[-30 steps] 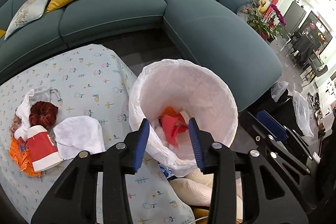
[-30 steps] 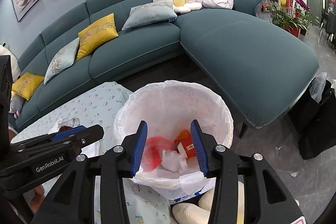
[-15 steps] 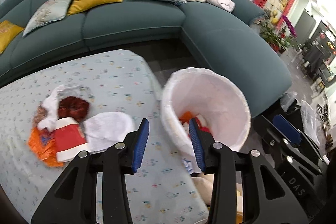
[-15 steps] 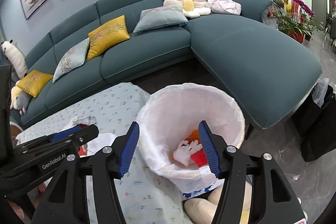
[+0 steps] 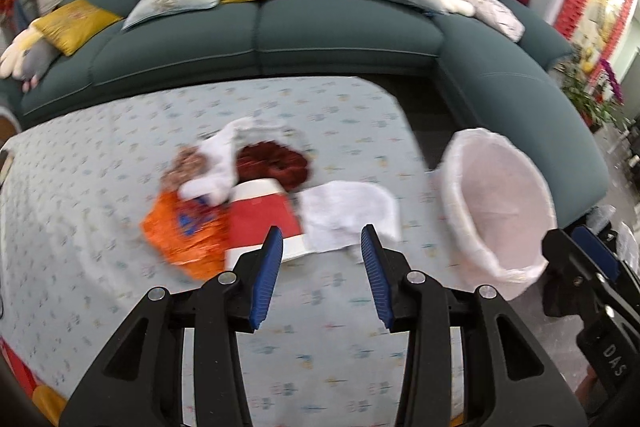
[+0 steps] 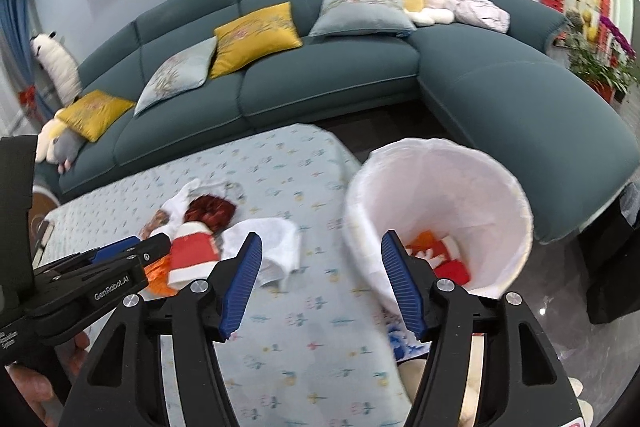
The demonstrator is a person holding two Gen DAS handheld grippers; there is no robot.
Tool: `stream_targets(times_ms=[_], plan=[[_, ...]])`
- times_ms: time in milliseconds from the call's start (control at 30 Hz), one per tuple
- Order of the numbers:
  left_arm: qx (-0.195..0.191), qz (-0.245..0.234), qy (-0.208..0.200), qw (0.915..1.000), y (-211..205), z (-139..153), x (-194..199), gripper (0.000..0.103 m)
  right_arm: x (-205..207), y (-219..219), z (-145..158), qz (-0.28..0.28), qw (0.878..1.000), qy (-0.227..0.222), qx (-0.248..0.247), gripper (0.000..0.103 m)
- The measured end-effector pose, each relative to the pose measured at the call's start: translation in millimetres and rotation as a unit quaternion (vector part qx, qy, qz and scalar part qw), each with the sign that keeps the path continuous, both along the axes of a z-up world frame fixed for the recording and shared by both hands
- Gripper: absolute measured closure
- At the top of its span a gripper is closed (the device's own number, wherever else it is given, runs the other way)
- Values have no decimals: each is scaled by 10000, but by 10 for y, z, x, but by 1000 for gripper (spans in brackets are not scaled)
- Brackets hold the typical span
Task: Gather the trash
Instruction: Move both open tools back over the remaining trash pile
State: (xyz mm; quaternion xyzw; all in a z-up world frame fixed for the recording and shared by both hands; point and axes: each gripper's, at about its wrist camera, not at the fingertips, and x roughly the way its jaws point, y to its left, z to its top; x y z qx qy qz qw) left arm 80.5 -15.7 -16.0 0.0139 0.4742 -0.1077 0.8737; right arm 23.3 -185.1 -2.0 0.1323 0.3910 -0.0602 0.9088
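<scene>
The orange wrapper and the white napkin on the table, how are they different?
The orange wrapper is bright, shiny and crinkled with blue print; the white napkin is plain, soft-looking and fairly flat. The wrapper lies left of the red and white cup, partly tucked under other trash; the napkin lies right of it, nearer the trash bin. Both lie on the table, not yet in the bin.

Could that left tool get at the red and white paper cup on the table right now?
Probably yes. The left tool stands open and empty just short of the red and white paper cup, with nothing between them. A white sock drapes only the cup's far end.
</scene>
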Motion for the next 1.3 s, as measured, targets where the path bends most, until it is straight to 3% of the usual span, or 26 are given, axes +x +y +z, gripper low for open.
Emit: stream_targets(times_ms=[533,633,800,967,1300], plan=[[127,797,390,9960,998,-364,117,64,313,834,-288,582,9975,401,-23,43],[110,931,465,9945,1136,-428,150,49,385,940,-347,645,9968,470,-53,43],[46,1091,613,9921,1331,-551,231,40,486,1043,-453,664,9960,594,-52,43],[-258,1278,885,9875,1503,-721,347,32,603,1098,-558,653,9954,703,-16,43],[-908,1384,1560,9738,1536,-1129,602,32,760,1137,-754,641,9939,901,-12,43]])
